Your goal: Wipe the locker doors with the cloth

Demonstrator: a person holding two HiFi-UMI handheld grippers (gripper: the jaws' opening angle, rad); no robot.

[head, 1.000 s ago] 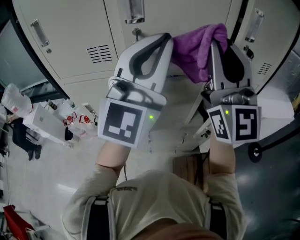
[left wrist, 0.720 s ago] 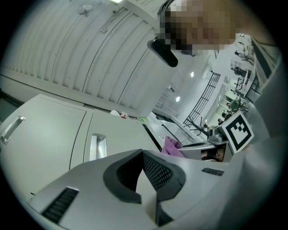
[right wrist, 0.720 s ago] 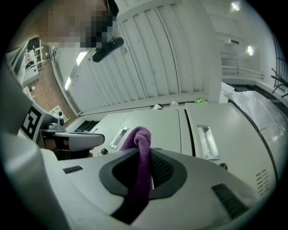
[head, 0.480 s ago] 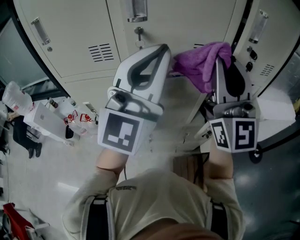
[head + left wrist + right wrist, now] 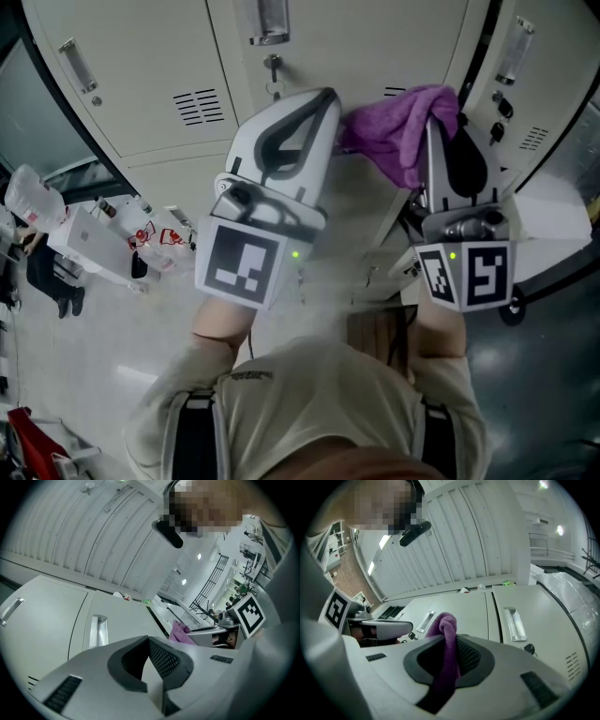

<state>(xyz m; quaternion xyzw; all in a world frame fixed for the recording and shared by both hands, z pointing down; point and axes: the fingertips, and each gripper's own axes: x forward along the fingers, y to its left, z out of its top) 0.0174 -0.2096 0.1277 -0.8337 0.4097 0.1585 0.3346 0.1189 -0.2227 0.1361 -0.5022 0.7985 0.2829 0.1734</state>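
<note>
Beige locker doors (image 5: 141, 56) fill the top of the head view; the middle door has a metal handle (image 5: 268, 21), a key lock (image 5: 272, 64) and vent slits (image 5: 199, 105). My right gripper (image 5: 433, 111) is shut on a purple cloth (image 5: 394, 127), which bunches out to the left against the door between the two grippers. In the right gripper view the cloth (image 5: 446, 634) runs up between the jaws of the right gripper (image 5: 452, 641). My left gripper (image 5: 326, 94) is shut and holds nothing; its jaws (image 5: 149, 641) meet at the tip, close to the door handle (image 5: 97, 631).
Bottles and small clutter (image 5: 141, 234) lie on the floor at the lower left, beside dark shoes (image 5: 56, 281). A brown wooden piece (image 5: 380, 337) and a black wheel (image 5: 511, 305) sit low at the right. More locker doors with handles (image 5: 513, 623) stand to the right.
Both grippers have dropped a little down the door toward me, the right one carrying the purple cloth with it. In the last half second almost nothing moved.
</note>
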